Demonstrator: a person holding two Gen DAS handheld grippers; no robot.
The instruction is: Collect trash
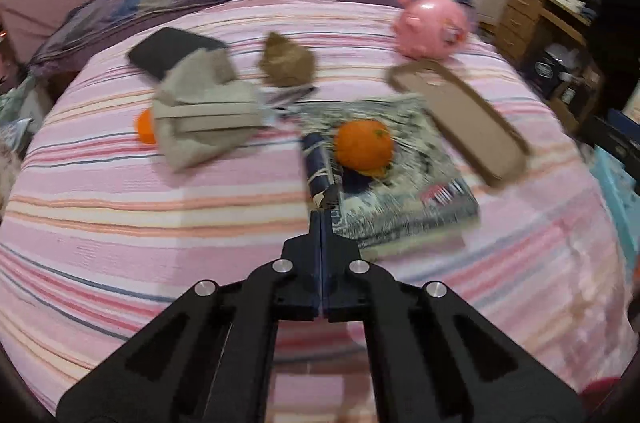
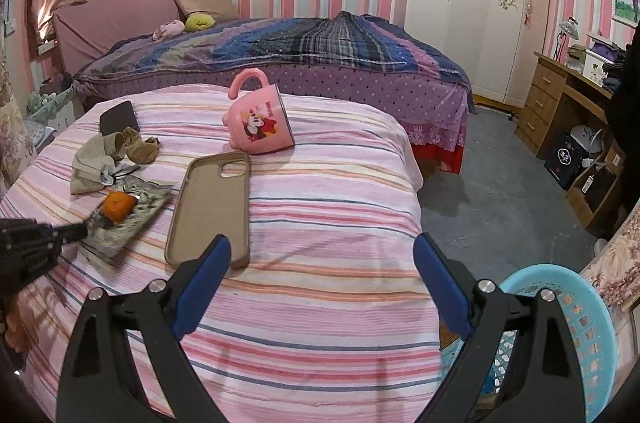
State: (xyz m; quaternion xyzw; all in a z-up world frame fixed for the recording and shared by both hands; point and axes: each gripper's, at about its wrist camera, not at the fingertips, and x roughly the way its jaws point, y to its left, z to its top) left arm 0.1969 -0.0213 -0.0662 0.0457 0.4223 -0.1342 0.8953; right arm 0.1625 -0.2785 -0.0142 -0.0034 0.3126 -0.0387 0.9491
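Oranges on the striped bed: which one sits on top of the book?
The fully visible orange near the middle rests on the book. The other orange, farther left, lies on the bedspread, half hidden behind crumpled beige paper.

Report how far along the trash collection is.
Done: nothing I can confirm; the blue basket stands beside the bed, its inside mostly hidden. In hand: the left gripper is shut at the edge of the book, near the orange; any catch is unclear. The right gripper is open and empty. Left: the crumpled brown paper and beige wad lie on the bedspread.
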